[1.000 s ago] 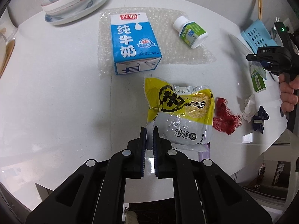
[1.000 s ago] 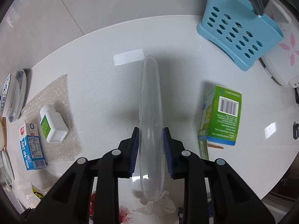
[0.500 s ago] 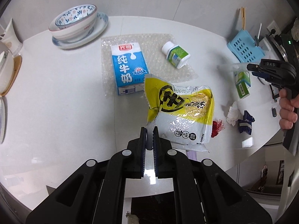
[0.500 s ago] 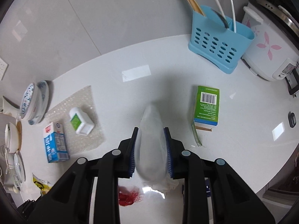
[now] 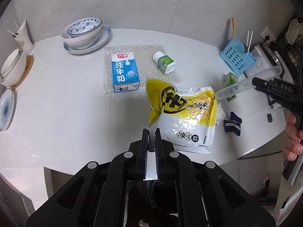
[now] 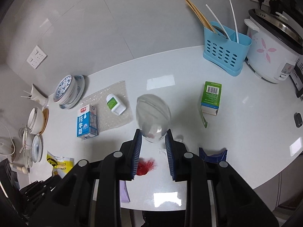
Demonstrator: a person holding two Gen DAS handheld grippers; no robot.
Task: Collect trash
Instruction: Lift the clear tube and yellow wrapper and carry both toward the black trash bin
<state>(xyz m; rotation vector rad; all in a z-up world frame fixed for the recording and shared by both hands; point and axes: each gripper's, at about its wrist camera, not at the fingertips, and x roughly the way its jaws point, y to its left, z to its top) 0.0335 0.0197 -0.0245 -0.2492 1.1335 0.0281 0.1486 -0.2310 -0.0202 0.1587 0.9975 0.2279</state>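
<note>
My left gripper [image 5: 151, 132] is shut on the corner of a yellow and white snack bag [image 5: 185, 113] and holds it lifted above the white table [image 5: 66, 104]. My right gripper [image 6: 153, 138] is shut on a clear plastic case [image 6: 153, 113], raised above the table; it shows in the left wrist view [image 5: 246, 85] pointing left. On the table lie a blue milk carton [image 5: 124, 71], a white pill bottle [image 5: 164, 62], a green box [image 6: 211, 98], a red net [image 6: 146, 167], a crumpled tissue [image 5: 220, 113] and a dark blue wrapper [image 5: 232, 123].
A bubble wrap sheet [image 5: 144, 53] lies under the carton and bottle. Stacked bowls [image 5: 83, 32] and plates [image 5: 6, 108] stand at the left. A blue utensil basket [image 6: 225, 54] and a rice cooker [image 6: 274, 47] stand at the back right. A purple slip [image 6: 124, 193] lies near the front edge.
Both grippers have risen and pulled back from the table. The snack bag has come up off the table with the left gripper. The clear case has tilted up in the right gripper.
</note>
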